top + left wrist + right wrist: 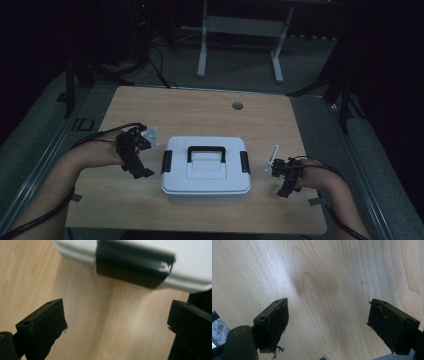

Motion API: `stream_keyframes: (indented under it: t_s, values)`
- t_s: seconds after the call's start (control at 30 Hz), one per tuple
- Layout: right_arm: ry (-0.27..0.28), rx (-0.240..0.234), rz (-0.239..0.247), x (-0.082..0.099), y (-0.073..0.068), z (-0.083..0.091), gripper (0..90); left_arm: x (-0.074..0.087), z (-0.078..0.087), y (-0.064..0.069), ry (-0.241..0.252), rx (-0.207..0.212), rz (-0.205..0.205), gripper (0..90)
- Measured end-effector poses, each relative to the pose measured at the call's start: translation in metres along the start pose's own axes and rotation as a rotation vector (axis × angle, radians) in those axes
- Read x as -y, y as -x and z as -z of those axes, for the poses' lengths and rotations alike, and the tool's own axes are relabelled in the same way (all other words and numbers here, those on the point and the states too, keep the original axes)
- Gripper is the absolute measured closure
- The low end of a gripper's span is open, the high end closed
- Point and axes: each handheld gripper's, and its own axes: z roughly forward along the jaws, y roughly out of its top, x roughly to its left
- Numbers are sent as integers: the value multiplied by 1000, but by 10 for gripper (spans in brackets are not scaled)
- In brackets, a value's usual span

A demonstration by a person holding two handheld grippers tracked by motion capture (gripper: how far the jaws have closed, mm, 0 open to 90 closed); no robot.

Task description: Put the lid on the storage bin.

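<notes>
**Wooden table with latched storage box between two open grippers**

A light wooden table (200, 107) stands in a dim room. A white storage box (206, 172) with a black carry handle (206, 151) sits at the table's centre, slightly toward six o'clock. Black latches lie on its short sides: the left latch (133, 266) at nine o'clock, the right latch (244, 161) at three. The left gripper (137, 167) hovers just beside the left latch, jaws spread wide, holding nothing, apart from the box. The right gripper (285, 185), at four o'clock, well clear of the box, has jaws equally spread over bare wood.
</notes>
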Motion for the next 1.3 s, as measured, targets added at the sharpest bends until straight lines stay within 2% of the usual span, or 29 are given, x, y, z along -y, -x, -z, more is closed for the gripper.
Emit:
stream_keyframes:
  t_s: [0.1, 0.23, 0.43, 0.57, 0.7, 0.83, 0.93, 1.0, 1.2, 1.3]
  values:
    - [-5, 2, 0, 0, 0, 0, 164, 14, -5, -1, 1, 14, 38, 10]
    - [-26, 1, 3, -1, 0, -3, 164, 28, -16, -3, -30, -1, 54, 10]
    - [-22, -7, -1, -2, 0, -5, 165, 45, -28, -5, 11, 23, 106, 10]
    - [-19, -11, -2, -3, 0, -6, 165, 57, -42, -4, 7, 45, 120, 10]
    - [-2, -9, -8, -2, 0, -6, 164, 67, -54, -1, 25, 65, 134, 10]
    - [-6, -7, -7, -2, 0, -8, 165, 74, -63, 0, 22, 49, 136, 10]
    - [-7, -10, -9, -2, -1, -10, 164, 84, -73, 1, 56, 66, 161, 10]
    - [-2, -9, -10, -2, -1, -10, 164, 88, -77, 2, 82, 54, 168, 10]
    - [7, -5, -25, -1, 0, -9, 164, 98, -87, 5, 64, 53, 182, 10]
    - [23, -7, -30, -2, -1, -7, 164, 104, -89, 6, 98, 45, 194, 10]
